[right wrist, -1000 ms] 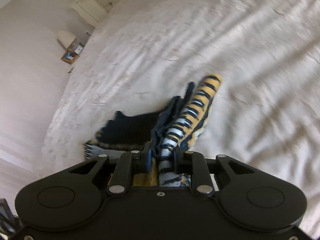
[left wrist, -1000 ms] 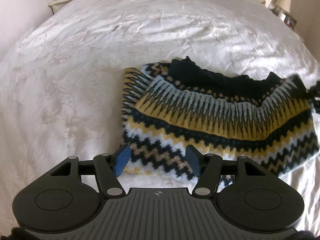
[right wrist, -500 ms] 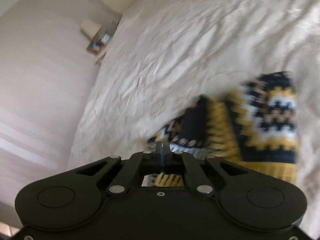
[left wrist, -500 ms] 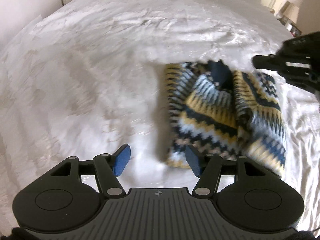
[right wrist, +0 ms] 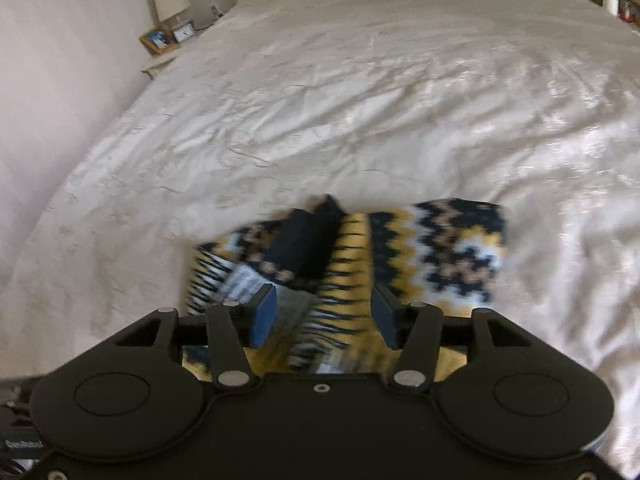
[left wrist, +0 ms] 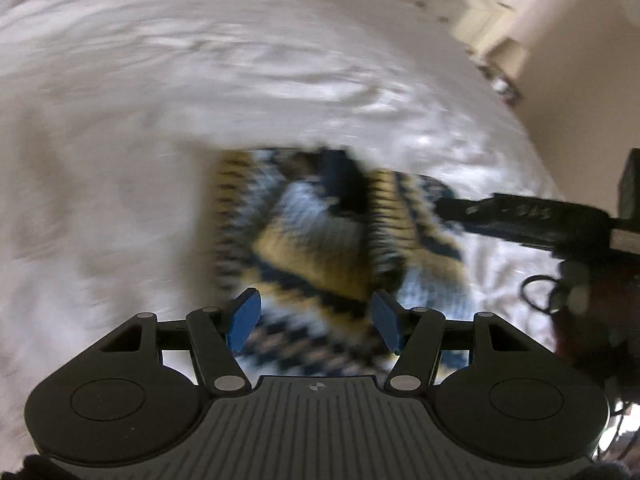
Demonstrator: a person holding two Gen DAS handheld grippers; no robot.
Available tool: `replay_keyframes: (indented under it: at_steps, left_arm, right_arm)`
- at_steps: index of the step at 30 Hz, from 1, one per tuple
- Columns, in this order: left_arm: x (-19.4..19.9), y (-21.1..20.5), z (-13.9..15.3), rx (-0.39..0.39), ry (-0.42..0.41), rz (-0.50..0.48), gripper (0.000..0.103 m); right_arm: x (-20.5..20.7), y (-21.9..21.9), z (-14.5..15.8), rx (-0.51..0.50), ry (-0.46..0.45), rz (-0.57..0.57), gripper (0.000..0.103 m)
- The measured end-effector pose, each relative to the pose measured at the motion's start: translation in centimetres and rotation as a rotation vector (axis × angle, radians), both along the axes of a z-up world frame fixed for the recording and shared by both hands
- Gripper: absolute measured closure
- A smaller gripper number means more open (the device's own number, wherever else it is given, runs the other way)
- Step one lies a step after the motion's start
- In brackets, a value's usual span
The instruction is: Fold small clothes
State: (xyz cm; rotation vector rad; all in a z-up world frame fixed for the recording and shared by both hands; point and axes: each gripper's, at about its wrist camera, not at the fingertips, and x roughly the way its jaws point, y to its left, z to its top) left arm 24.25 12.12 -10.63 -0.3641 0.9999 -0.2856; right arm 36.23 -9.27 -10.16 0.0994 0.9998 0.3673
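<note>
A knitted sweater in navy, yellow and white zigzags lies on the white bed, one side folded over its middle. My left gripper hovers open over the sweater's near edge, its blue pads apart with nothing pressed between them. In the right wrist view the sweater lies under my right gripper. That gripper's jaws are opening, and the pads stand clear of the knit below. In the left wrist view the right gripper reaches in from the right over the folded side. Both views are blurred.
The crumpled bedspread stretches far beyond the sweater. A nightstand with a lamp, a picture frame and a clock stands at the bed's far left corner. Another lamp stands by the wall at the right.
My right gripper carried one side of the sweater across its middle, then opened and let it go. My left gripper swung right, from the bare bedspread to over the sweater.
</note>
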Motion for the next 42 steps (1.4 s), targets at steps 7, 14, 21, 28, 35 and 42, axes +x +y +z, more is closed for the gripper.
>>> replay_keyframes:
  at_steps: [7, 14, 21, 28, 35, 42]
  left_arm:
    - [4.4, -4.3, -0.7, -0.064, 0.026, -0.103, 0.043]
    - [12.3, -5.2, -1.6, -0.026, 0.093, -0.192, 0.043]
    - [15.3, -5.6, -2.5, 0.018, 0.136, -0.269, 0.043]
    - [15.7, -5.7, -3.9, -0.012, 0.193, -0.278, 0.043]
    - [16.4, -6.9, -5.0, -0.077, 0.247, -0.278, 0.04]
    - [16.8, -9.3, -7.8, -0.191, 0.381, -0.326, 0.02]
  right_arm:
    - [-2.9, -2.1, -0.4, -0.055, 0.017, 0.05, 0.035]
    - [-8.6, 0.8, -2.3, -0.238, -0.056, 0.189, 0.029]
    - [-10.7, 5.7, -3.9, -0.327, -0.123, 0.213, 0.029]
    - [-11.6, 9.0, -7.1, -0.571, -0.195, 0.354, 0.035]
    - [-10.4, 4.9, -5.3, -0.497, -0.199, 0.247, 0.086]
    - [-8.6, 0.0, -4.2, -0.387, -0.157, 0.126, 0.086]
